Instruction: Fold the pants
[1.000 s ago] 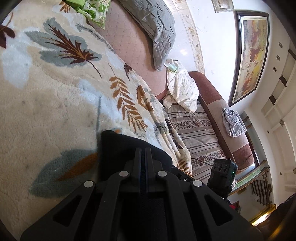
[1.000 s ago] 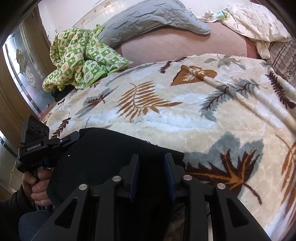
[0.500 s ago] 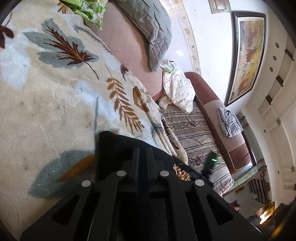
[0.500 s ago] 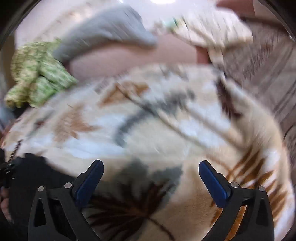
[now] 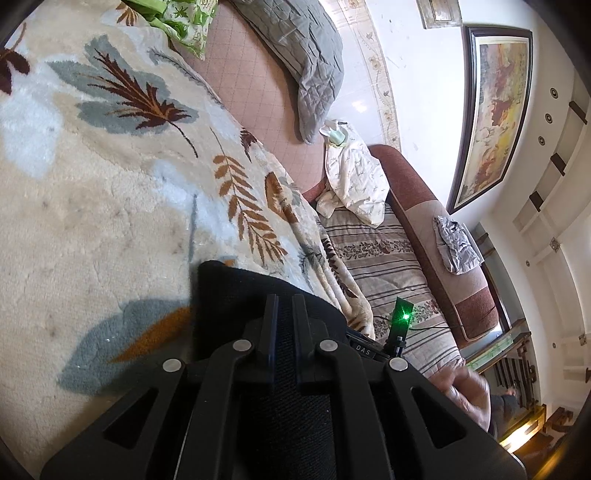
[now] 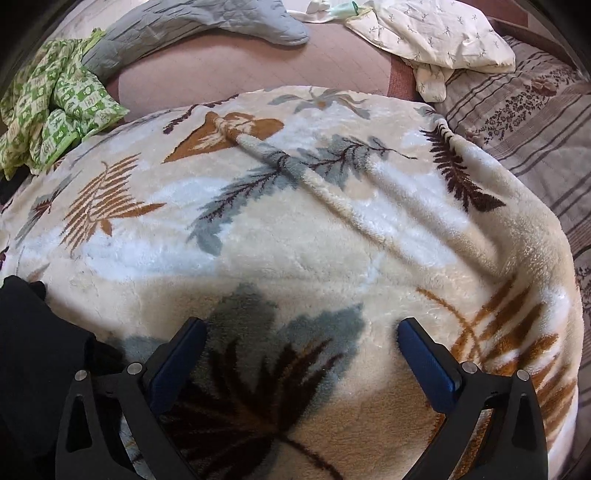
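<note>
Blanket (image 6: 295, 240) — cream plush with brown, orange and grey leaves — fills the space under and ahead of both grippers, with one long raised ridge running away from the right gripper (image 6: 301, 338) toward its far side. Beyond the blanket lies a pink mattress (image 6: 229, 70), and to the right of that gripper a striped sofa (image 6: 535, 122). A grey quilt (image 6: 207, 26) sprawls at the far edge, a green patterned cloth (image 6: 55, 99) is bunched far left, and a white sheet (image 6: 436, 37) is heaped far right.

Black pants (image 5: 236, 291) lie on the blanket directly in front of the left gripper (image 5: 282, 306), whose fingers are pinched together on the fabric. In the right wrist view the pants show only as a dark mass at the lower left, beside the near finger.

The right gripper stands wide apart with nothing between its blue pads (image 6: 424, 354) — only blanket below. In the left view, its handle with a green light (image 5: 402, 314) and the hand (image 5: 461, 387) holding it sit just to the right.
</note>
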Motion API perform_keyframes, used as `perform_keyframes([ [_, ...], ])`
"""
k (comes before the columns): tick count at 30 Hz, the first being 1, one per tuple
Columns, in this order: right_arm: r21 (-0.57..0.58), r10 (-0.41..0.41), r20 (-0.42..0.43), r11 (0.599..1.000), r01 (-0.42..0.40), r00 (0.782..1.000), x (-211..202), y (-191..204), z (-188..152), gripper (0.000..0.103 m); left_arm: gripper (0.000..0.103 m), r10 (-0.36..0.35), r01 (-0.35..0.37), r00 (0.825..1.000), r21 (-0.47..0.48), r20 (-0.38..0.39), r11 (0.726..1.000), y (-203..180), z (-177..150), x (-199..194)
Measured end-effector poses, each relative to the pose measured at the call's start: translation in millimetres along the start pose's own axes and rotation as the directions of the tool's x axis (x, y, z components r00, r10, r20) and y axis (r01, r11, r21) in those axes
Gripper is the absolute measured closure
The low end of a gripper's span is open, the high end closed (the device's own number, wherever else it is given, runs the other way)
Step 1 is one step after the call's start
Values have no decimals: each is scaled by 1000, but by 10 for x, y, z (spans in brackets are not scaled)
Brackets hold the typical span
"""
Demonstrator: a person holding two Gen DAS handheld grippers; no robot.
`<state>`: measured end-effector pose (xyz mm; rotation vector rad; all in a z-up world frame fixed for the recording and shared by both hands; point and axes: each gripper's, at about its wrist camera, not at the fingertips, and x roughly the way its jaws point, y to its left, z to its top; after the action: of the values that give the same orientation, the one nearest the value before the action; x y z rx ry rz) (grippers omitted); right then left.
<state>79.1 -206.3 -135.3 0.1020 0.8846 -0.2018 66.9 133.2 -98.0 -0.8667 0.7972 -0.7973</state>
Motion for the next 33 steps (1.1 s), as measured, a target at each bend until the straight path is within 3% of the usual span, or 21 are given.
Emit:
perform_keyframes([
  [12,-4,-6,-1,1000,6,1000,13,15,-11,1,94,-29,29,1000,3,5,1000,22,-12,-19],
  [33,-2,-7,1,1000,7,1000,-9,-18,12,1,93,-29,29,1000,1,7,1000,16,-18,-19],
])
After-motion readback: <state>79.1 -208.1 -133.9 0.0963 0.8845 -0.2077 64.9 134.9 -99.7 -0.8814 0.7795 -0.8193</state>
